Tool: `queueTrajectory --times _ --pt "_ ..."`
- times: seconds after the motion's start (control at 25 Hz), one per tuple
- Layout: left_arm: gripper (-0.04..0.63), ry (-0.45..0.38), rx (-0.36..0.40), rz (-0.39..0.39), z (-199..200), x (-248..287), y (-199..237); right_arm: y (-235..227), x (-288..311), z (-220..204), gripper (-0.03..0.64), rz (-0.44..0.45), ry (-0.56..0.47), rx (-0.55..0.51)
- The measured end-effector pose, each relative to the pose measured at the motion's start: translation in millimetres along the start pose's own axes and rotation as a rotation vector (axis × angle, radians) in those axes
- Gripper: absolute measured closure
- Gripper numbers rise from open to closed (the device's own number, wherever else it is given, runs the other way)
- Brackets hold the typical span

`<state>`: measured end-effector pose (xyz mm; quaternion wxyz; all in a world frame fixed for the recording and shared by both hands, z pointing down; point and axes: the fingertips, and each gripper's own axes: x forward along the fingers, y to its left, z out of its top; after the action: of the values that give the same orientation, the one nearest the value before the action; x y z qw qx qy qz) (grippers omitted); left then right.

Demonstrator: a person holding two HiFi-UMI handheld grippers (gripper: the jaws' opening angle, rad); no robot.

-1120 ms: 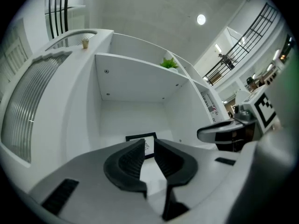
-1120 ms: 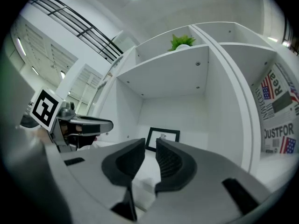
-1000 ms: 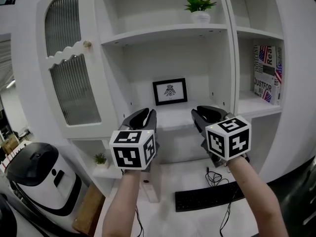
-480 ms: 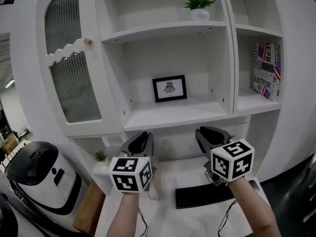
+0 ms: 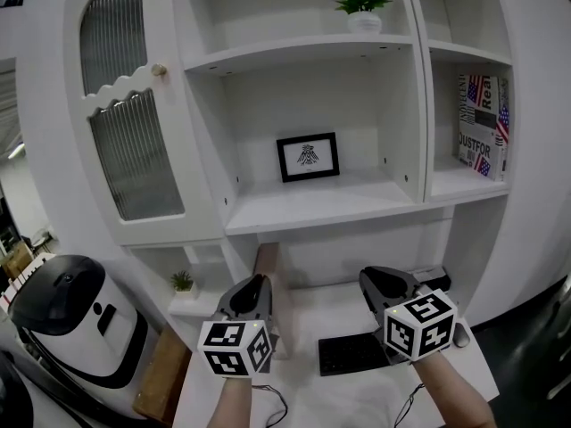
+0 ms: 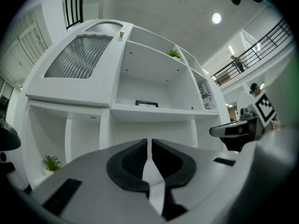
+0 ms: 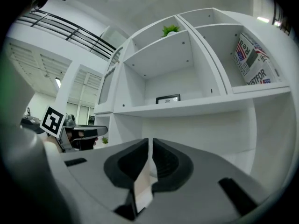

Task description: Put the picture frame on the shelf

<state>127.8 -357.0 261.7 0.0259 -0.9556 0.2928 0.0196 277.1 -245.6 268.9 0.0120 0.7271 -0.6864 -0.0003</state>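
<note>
The picture frame (image 5: pixel 308 157) stands upright at the back of the middle shelf (image 5: pixel 321 210), near its centre, and neither gripper touches it. The left gripper (image 5: pixel 260 279) and the right gripper (image 5: pixel 369 276) hang below that shelf's front edge, well apart from the frame, one under the shelf's left part, the other under its right. Both pairs of jaws have just been closing and are all but together, with nothing between them
</note>
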Motion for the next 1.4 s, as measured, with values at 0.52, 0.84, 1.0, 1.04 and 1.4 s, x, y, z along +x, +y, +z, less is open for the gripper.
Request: queueTrajectory --times 0.52,0.84,1.0,1.04,1.4 --pt "0.565 0.065 0.002 0.002 -59.1 -19.1 -10.4 8.7 -13.9 -57.2 0.614 -0.011 0.07 0.053" --pt "0.565 0.109 -0.055 0.003 -92.6 -33.1 -12.5 17.0 -20.6 -93.1 0.615 -0.009 0.116 0.124" --pt "0.566 0.123 -0.08 0.008 -105.2 -37.1 -13.0 19.1 -21.2 -103.5 0.615 -0.004 0.13 0.135" --pt "0.565 0.124 -0.085 0.008 -107.6 -37.9 -13.2 19.8 -21.6 -105.9 0.615 -0.002 0.132 0.138" --pt "0.566 0.154 -0.083 -0.01 -127.1 -44.6 -22.0 21.4 -26.8 -123.8 0.615 -0.026 0.136 0.134"
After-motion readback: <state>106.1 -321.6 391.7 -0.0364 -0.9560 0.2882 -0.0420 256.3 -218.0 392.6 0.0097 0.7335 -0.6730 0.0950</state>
